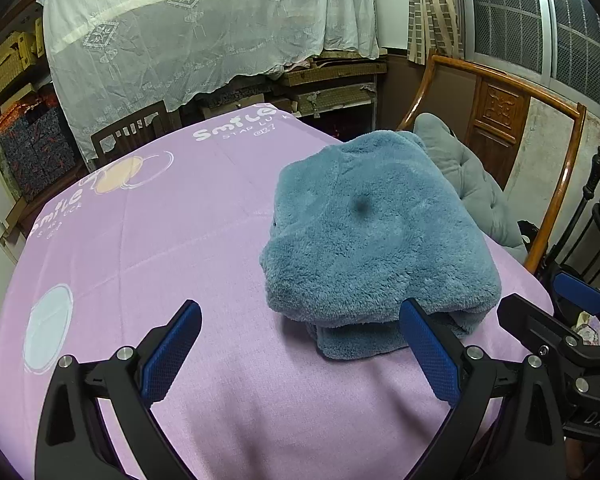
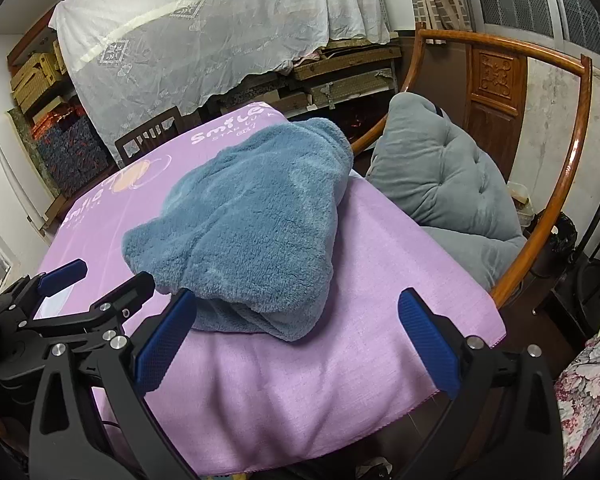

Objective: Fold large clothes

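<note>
A fluffy blue-grey garment lies folded in a thick bundle on the pink-covered table, toward its right side. It also shows in the right wrist view. My left gripper is open and empty, hovering just in front of the bundle's near edge, its right finger close to the lower fold. My right gripper is open and empty, in front of the bundle's near right corner. The right gripper also shows at the right edge of the left wrist view, and the left gripper at the left of the right wrist view.
A wooden chair with a grey cushion stands right beside the table's right edge. A dark chair back stands at the far side. Shelves under a white lace cloth fill the back wall. Floral fabric is at lower right.
</note>
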A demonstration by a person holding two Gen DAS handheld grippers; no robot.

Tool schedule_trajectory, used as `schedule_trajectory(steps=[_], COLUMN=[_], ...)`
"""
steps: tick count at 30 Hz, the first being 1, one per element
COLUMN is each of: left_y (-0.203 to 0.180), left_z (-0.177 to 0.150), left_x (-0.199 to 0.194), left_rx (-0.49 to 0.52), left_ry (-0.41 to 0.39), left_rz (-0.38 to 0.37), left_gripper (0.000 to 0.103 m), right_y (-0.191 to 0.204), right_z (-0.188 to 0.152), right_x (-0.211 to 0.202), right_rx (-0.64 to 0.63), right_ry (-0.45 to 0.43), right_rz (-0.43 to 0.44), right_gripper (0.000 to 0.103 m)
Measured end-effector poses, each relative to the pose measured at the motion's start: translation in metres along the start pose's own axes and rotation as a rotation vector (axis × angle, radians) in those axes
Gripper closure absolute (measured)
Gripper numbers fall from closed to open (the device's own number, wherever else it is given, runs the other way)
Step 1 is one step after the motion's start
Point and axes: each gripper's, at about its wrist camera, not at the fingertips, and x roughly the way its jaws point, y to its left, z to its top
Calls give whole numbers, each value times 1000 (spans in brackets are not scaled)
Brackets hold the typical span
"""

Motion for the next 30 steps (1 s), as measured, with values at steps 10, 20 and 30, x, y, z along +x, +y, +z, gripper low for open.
schedule_trajectory(steps=[10, 20, 30], left_y=[0, -1, -1], left_z=[1, 1, -1], left_x=[-2, -7, -12], left_rx=[-1, 8, 8], left_ry=[-8, -26, -39], left_rz=[2, 24, 25], left_gripper=[4, 4, 4], right_y=[-4, -3, -2], right_z=[1, 1, 3], right_x=[-1, -1, -5], right_rx=[9, 7, 3], right_ry=[-5, -5, -21], right_rz=[3, 0, -3], right_gripper=[5, 5, 5])
